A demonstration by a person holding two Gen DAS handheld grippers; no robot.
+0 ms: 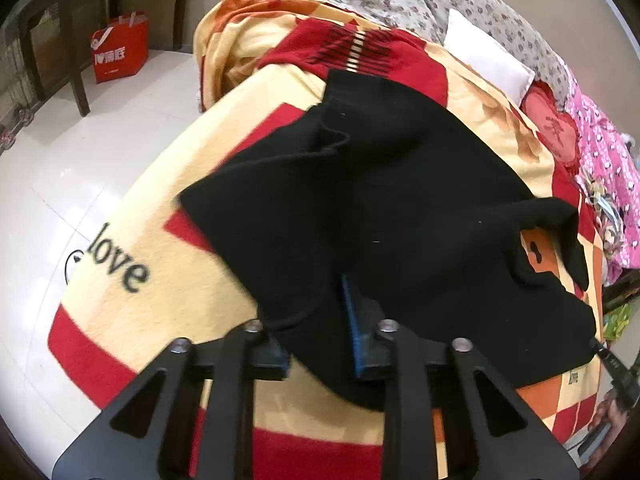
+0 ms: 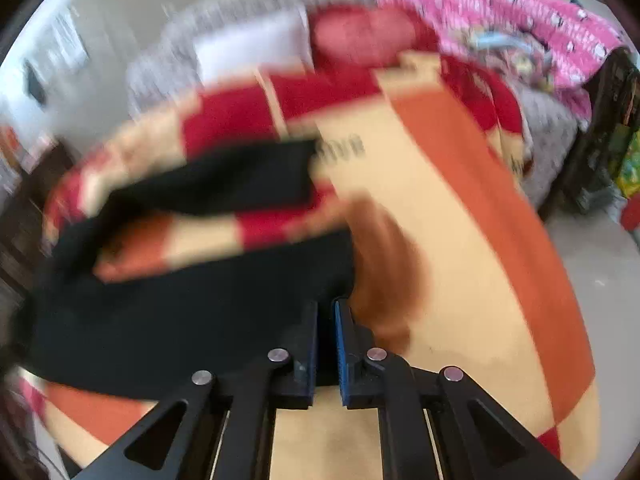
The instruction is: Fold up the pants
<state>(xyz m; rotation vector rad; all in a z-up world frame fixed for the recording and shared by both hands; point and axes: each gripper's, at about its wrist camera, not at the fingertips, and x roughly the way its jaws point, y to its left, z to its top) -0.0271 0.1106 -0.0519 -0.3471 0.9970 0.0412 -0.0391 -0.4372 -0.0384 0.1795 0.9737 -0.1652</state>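
So the black pants (image 1: 400, 208) are lying crumpled across the middle of the bed, on the yellow-and-red "love" blanket (image 1: 132, 216), with one leg trailing off toward the right edge. Both grippers have a hold of them. The left gripper (image 1: 320, 320) has fabric bunched between its fingers, which stand a fair way apart with the cloth draped over and between them, so it's pinching a thick wad. The right gripper (image 2: 326, 320) has its fingers nearly pressed together on an edge of the pants (image 2: 192, 312), though that view is badly smeared, so I can't say how much cloth it really has.

My read is this is the first fold, or straightening things out for it: nothing looks neatly doubled yet, the legs are splayed apart with blanket showing between them. Next move probably calls for lifting both held points together and laying one leg over the other without dragging the blanket along.

Stuff around: a red knit garment (image 1: 360, 56) touching the pants at the far side, a white pillow (image 1: 484, 52), pink bedding (image 1: 604, 152) along the right edge, a red shopping bag (image 1: 120, 48) on the floor. That red garment is what I'd worry about snagging.
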